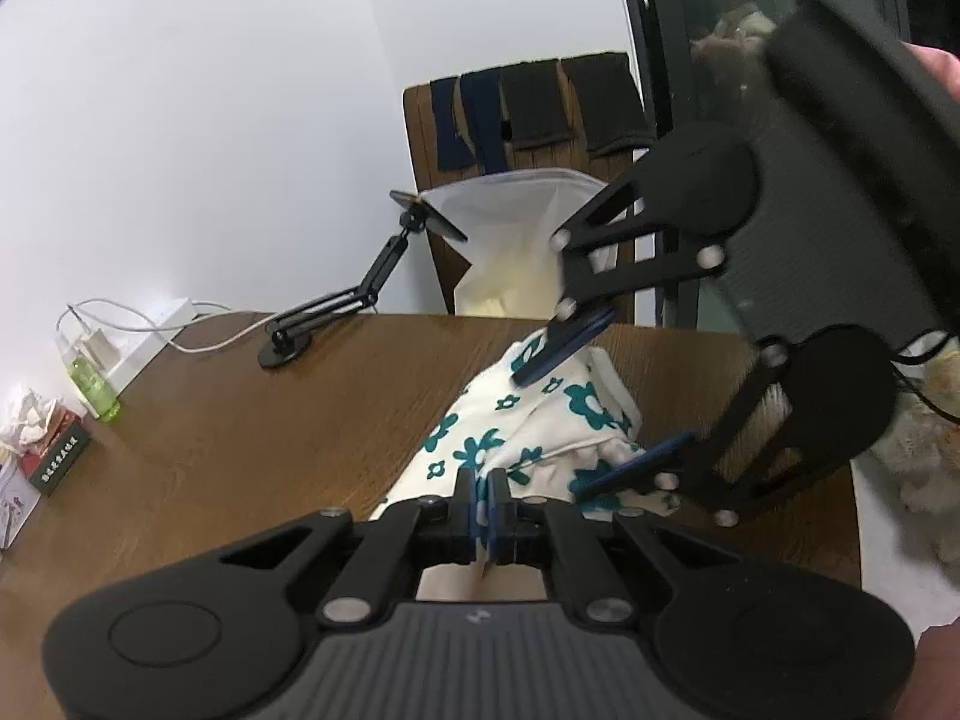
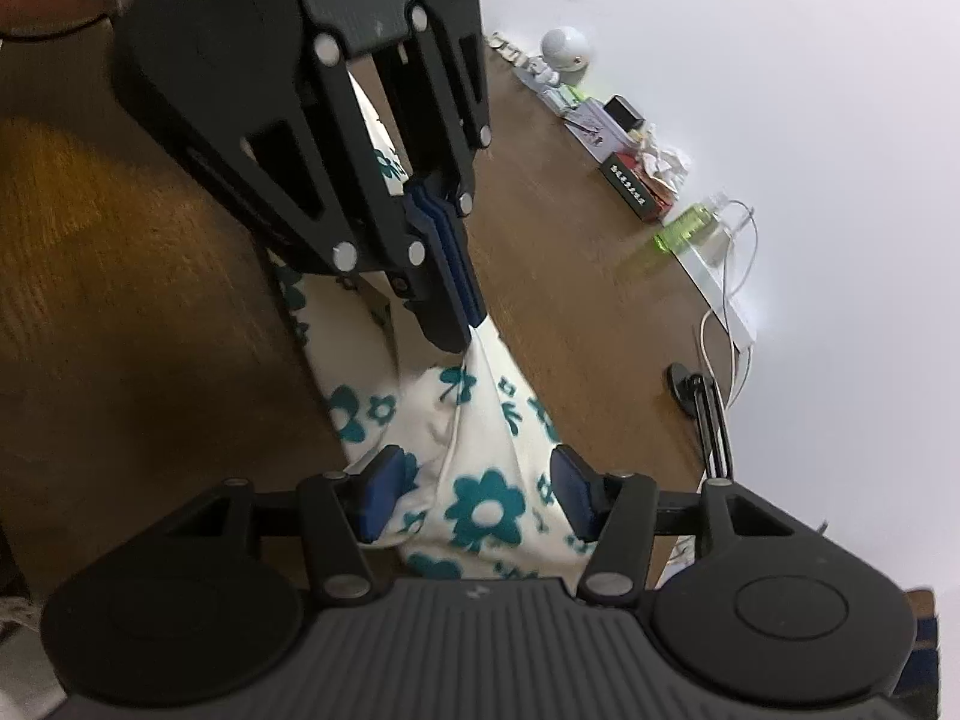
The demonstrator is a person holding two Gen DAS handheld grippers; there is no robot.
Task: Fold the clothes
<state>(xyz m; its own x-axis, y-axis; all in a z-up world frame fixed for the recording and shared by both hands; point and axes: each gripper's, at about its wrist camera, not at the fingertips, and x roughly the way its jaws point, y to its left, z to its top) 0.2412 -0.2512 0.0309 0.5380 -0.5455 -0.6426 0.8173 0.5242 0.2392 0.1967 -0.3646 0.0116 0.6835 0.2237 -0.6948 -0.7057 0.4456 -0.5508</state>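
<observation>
Left tongs (image 1: 485,495) pinching floral garment (image 1: 528,420), seemingly bunched lengthwise

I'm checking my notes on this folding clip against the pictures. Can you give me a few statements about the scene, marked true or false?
1. The left gripper is shut on the floral garment. True.
2. The right gripper is clamped tight on the cloth. False: its jaws stand apart, with the garment between them.
3. The garment is plain grey. False: it is white with teal flowers.
4. A green bottle stands on the wooden table. True.
5. Dark socks hang over the chair back beyond the table. True.
6. The table holds nothing but the garment. False: there are also a cable, boxes and a black stand.
</observation>
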